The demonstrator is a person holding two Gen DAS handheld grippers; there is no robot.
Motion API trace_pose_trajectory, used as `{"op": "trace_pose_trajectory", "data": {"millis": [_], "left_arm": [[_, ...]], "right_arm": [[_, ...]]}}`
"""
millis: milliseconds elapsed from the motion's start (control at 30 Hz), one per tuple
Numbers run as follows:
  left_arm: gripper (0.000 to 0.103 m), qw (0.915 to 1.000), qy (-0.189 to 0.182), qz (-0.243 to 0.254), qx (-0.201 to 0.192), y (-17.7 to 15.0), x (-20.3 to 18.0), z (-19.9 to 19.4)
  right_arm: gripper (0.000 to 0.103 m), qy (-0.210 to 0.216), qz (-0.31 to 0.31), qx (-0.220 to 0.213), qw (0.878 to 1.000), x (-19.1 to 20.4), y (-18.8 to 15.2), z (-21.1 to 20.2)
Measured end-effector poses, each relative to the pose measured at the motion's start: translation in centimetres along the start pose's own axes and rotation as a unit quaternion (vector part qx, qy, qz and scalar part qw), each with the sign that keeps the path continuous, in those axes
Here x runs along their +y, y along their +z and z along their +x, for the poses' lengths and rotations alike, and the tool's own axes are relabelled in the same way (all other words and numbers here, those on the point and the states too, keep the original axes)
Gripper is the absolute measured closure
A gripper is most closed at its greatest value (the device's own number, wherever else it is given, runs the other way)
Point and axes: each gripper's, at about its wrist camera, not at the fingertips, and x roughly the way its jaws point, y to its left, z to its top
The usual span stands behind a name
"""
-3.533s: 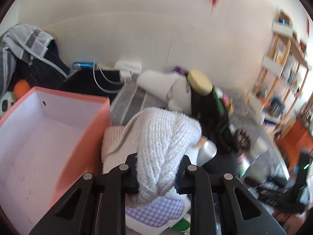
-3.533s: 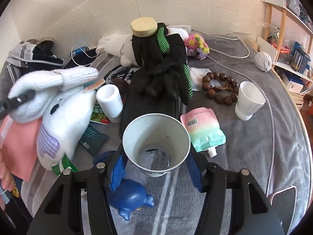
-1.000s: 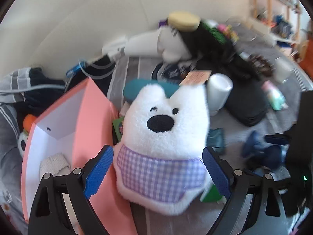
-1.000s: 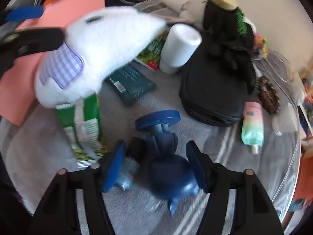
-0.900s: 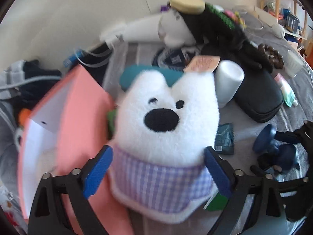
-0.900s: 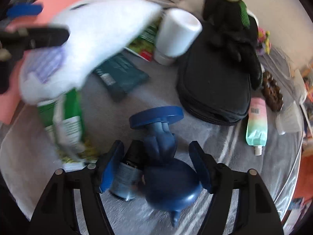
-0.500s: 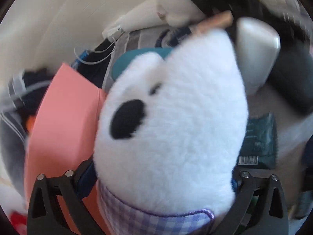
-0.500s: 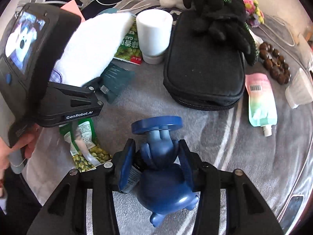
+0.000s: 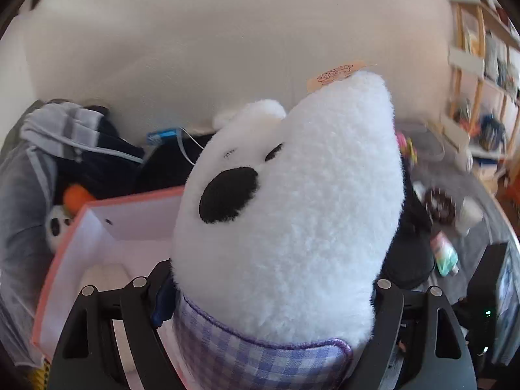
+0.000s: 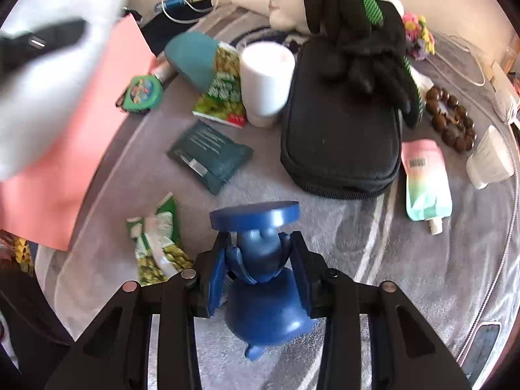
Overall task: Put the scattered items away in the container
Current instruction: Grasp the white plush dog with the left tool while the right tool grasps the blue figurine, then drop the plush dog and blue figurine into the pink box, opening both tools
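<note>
My left gripper [image 9: 269, 287] is shut on a white plush dog [image 9: 292, 201] with a purple checked bib, held up just right of the open pink box [image 9: 97, 227]. A cream knit item [image 9: 107, 273] lies in the box. In the right wrist view the dog shows as a white blur [image 10: 48, 74] over the box's pink wall [image 10: 81, 136]. My right gripper [image 10: 258, 253] is shut on a blue figure [image 10: 263, 276] with a flat round top, above the grey blanket [image 10: 373, 260].
On the blanket lie a black pouch [image 10: 341, 136] with black gloves [image 10: 364, 45], a white cup [image 10: 265, 81], green snack packs [image 10: 159, 240], a dark teal packet [image 10: 209, 154], a pastel pouch [image 10: 425, 178], wooden beads [image 10: 451, 120] and a round green tape [image 10: 143, 92]. Clothes [image 9: 48, 136] pile behind the box.
My left gripper closed on the plush dog and lifted it toward the box. My right gripper closed on the blue figure and raised it off the blanket.
</note>
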Motion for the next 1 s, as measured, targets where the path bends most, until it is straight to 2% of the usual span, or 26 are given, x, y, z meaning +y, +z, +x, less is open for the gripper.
{"op": "trace_pose_trajectory", "data": {"millis": [133, 267, 367, 400, 467, 567, 600, 767, 900, 1000], "left_arm": [[0.02, 0.9975, 0.017, -0.051, -0.046, 1.3, 5.5, -4.3], [0.019, 0.9933, 0.04, -0.088, -0.064, 1.4, 10.7, -7.2], [0.015, 0.9893, 0.056, -0.125, -0.049, 0.5, 14.7, -7.0], [0.009, 0.9876, 0.055, -0.143, -0.034, -0.2, 16.0, -6.5], [0.004, 0.9842, 0.051, -0.169, 0.006, -1.2, 18.6, -5.0], [0.003, 0.9711, 0.069, -0.22, 0.063, -3.1, 22.4, -3.2], [0.003, 0.9676, 0.078, -0.23, 0.07, -3.6, 23.4, -3.1], [0.0, 0.9602, 0.127, -0.243, 0.053, -5.0, 26.6, -5.1], [0.0, 0.9574, 0.141, -0.249, 0.039, -5.8, 27.9, -5.9], [0.0, 0.956, 0.152, -0.248, 0.036, -5.9, 28.9, -5.3]], "right_arm": [[0.068, 0.003, 0.001, -0.013, 1.0, 0.7, -0.2, -1.0], [0.068, -0.002, 0.001, -0.017, 1.0, 0.7, -0.2, -0.6], [0.068, -0.002, 0.002, -0.019, 1.0, 1.0, 0.2, -0.8], [0.068, -0.001, 0.003, -0.021, 1.0, 1.0, 0.1, -1.1], [0.068, 0.002, 0.002, -0.026, 1.0, 1.4, 0.0, -1.6], [0.068, 0.005, 0.0, -0.035, 0.999, 2.0, -0.1, -2.4], [0.068, 0.008, 0.001, -0.038, 0.999, 2.2, -0.2, -2.7], [0.068, 0.015, -0.003, -0.061, 0.998, 3.6, -0.3, -4.5], [0.068, 0.01, -0.015, -0.081, 0.997, 5.0, -0.5, -6.3], [0.068, 0.016, -0.028, -0.113, 0.993, 7.0, -0.2, -9.0]]}}
